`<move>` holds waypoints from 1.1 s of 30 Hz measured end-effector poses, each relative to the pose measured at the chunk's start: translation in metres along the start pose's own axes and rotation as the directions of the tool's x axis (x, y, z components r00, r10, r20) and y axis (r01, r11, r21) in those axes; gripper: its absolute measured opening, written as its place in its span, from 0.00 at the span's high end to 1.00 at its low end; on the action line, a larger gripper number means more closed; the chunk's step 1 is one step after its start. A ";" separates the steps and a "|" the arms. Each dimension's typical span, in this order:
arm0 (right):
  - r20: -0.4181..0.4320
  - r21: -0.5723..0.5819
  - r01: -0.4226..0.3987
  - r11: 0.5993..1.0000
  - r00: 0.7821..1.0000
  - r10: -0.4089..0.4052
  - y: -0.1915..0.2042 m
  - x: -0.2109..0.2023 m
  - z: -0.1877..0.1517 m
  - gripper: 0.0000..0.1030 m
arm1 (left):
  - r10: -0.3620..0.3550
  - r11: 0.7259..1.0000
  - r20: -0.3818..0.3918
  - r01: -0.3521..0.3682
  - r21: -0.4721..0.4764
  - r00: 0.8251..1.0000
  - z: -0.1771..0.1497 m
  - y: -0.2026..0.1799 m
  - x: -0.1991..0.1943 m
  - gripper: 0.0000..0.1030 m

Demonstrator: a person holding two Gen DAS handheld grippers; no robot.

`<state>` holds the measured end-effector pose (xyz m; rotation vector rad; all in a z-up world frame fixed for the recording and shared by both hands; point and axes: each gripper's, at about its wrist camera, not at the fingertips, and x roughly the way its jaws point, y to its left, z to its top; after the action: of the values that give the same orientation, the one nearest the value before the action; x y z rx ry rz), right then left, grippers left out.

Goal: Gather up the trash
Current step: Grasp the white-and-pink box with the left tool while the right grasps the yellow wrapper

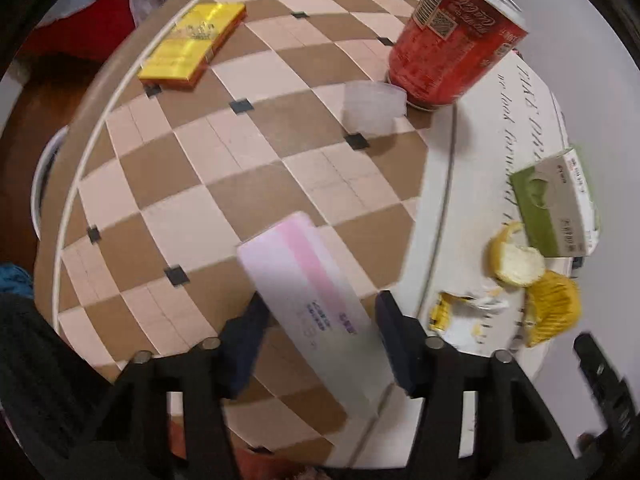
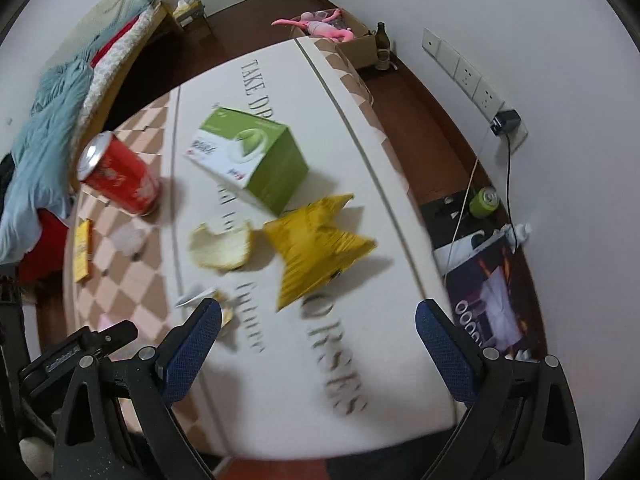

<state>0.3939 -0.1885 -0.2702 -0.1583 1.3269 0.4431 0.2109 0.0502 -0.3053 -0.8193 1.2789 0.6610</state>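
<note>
Trash lies scattered on the cloth-covered table (image 2: 400, 240): a pink-and-white box (image 1: 308, 304) sits on the checkered part between the spread fingers of the left gripper (image 1: 320, 340), which flank it without clearly touching. Farther off stand a red can (image 1: 452, 40), a clear plastic cup (image 1: 372, 106) just beside it, and a yellow box (image 1: 192, 46) near the edge. Over the white lettered part, the right gripper (image 2: 318, 344) hangs wide open and empty, near a yellow wrapper (image 2: 316, 240), a peel (image 2: 222, 248) and a green carton (image 2: 256, 160).
</note>
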 end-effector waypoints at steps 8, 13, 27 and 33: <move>-0.046 -0.138 0.056 0.989 0.997 -0.063 0.020 0.048 0.026 0.13 | 0.103 0.944 0.069 -0.120 0.307 0.992 -0.013 -0.016 -0.013 0.60; -0.045 -0.148 0.103 0.984 0.993 -0.111 0.021 0.066 0.030 0.32 | 0.101 0.937 0.068 -0.118 0.329 0.993 -0.014 -0.027 -0.007 0.60; -0.119 -0.064 -0.021 0.998 0.993 0.013 0.005 0.035 -0.019 0.50 | 0.079 0.929 0.105 -0.111 0.354 0.991 -0.024 -0.012 -0.029 0.68; -0.159 -0.099 -0.108 0.989 0.983 0.091 0.027 0.014 -0.042 0.51 | 0.082 0.895 0.116 -0.125 0.428 0.990 -0.049 0.004 -0.053 0.68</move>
<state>0.3481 -0.1762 -0.2900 -0.2193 1.4676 0.5973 0.1706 0.0130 -0.2578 -0.3482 1.3237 0.4644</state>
